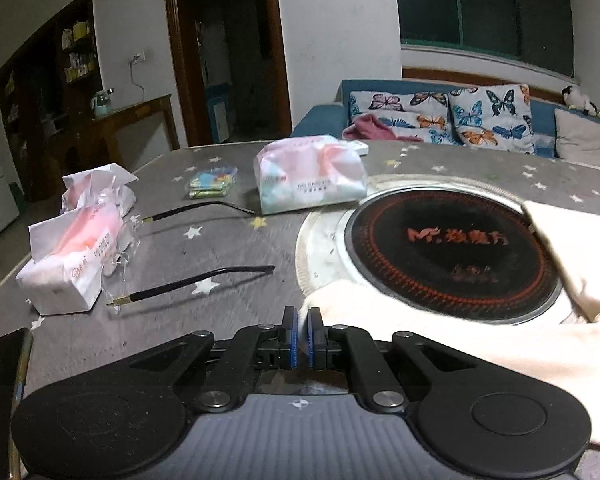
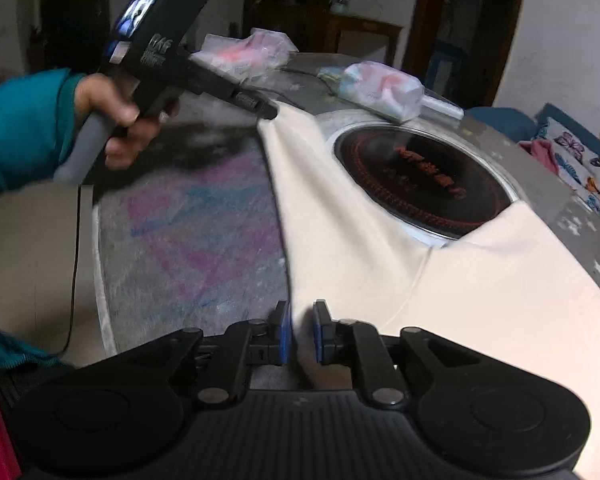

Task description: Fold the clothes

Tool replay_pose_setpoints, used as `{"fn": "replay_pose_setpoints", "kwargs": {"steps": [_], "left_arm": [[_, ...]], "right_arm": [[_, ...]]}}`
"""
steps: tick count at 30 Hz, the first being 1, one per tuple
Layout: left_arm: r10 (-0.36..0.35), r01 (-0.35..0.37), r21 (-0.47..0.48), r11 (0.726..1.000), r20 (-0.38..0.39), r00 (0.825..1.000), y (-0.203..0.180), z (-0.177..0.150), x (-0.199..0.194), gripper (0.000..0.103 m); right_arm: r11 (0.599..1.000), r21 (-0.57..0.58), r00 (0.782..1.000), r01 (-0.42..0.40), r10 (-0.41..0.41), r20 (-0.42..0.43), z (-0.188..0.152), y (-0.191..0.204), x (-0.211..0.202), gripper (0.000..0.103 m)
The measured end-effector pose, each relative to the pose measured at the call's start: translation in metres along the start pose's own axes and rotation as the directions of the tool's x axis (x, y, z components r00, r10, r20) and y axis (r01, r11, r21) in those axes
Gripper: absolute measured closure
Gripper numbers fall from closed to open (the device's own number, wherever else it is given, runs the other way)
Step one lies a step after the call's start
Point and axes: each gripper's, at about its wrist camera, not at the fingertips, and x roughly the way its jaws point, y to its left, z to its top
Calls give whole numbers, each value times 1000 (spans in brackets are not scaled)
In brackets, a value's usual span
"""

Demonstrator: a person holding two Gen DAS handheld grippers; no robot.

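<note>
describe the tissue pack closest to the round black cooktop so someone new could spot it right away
Start at the round black cooktop set into the grey star-patterned table. Just beyond its far left rim lies a soft tissue pack. Unlike the two torn-open packs at the table's left edge, it is sealed and plump.

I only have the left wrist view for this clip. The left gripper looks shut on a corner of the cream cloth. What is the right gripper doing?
Observer: The right gripper is shut on an edge of the same cream cloth, near the table edge.
Operator: Does the cloth lie flat between the two grips?
Observer: No. A taut edge runs from the right gripper up to the left gripper, with folds below it.
Operator: Who holds the left gripper?
Observer: A hand in a teal sleeve grips its grey handle.
Operator: Is the round cooktop covered?
Observer: Partly; the cloth overlaps the near rim of the cooktop.
</note>
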Motion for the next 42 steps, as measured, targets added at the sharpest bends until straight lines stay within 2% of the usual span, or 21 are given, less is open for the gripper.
{"fn": "replay_pose_setpoints", "kwargs": {"steps": [2, 6, 9, 12, 14, 18, 22, 25, 28, 33, 37, 42], "left_arm": [[5, -5, 1, 1000, -14, 1000, 0, -1, 2, 93], [34, -34, -10, 999, -6, 999, -1, 3, -5, 90], [-16, 16, -20, 1000, 14, 1000, -9, 9, -19, 90], [-104, 104, 6, 995, 40, 994, -30, 13, -35, 90], [-189, 189, 12, 982, 36, 981, -46, 15, -43, 90], [-340, 340, 33, 940, 10, 940, -85, 18, -51, 90], [-440, 440, 78, 895, -21, 898, -129, 15, -56, 90], [-494, 495, 110, 862, -42, 869, -158, 10, -58, 90], [-520, 525, 141, 839, -71, 851, -180, 4, -56, 90], [-510, 522, 164, 837, -113, 853, -197, -4, -46, 90], [-498, 512, 166, 843, -120, 859, -197, -4, -38, 90], [-503, 515, 153, 844, -111, 857, -194, 5, -34, 90]], "right_arm": [[1000, -16, 1000, 2, -2, 4, 1, 3, -3, 90], [999, 26, 999, 28, -29, 46, 2, -4, -24, 85], [993, 81, 995, 82, -87, 58, -3, -15, -42, 83], [978, 148, 987, 148, -157, 46, -14, -31, -58, 80], [960, 202, 978, 194, -204, 29, -25, -41, -67, 80], [904, 321, 956, 283, -292, -22, -56, -64, -83, 79], [837, 427, 935, 343, -349, -67, -83, -84, -96, 79], [808, 461, 925, 368, -367, -96, -100, -91, -102, 78], [792, 470, 917, 390, -381, -120, -111, -92, -106, 78], [762, 496, 899, 416, -428, -97, -115, -101, -121, 78], [726, 529, 881, 438, -465, -92, -119, -125, -118, 78], [688, 564, 873, 457, -470, -134, -129, -148, -106, 78]]}}
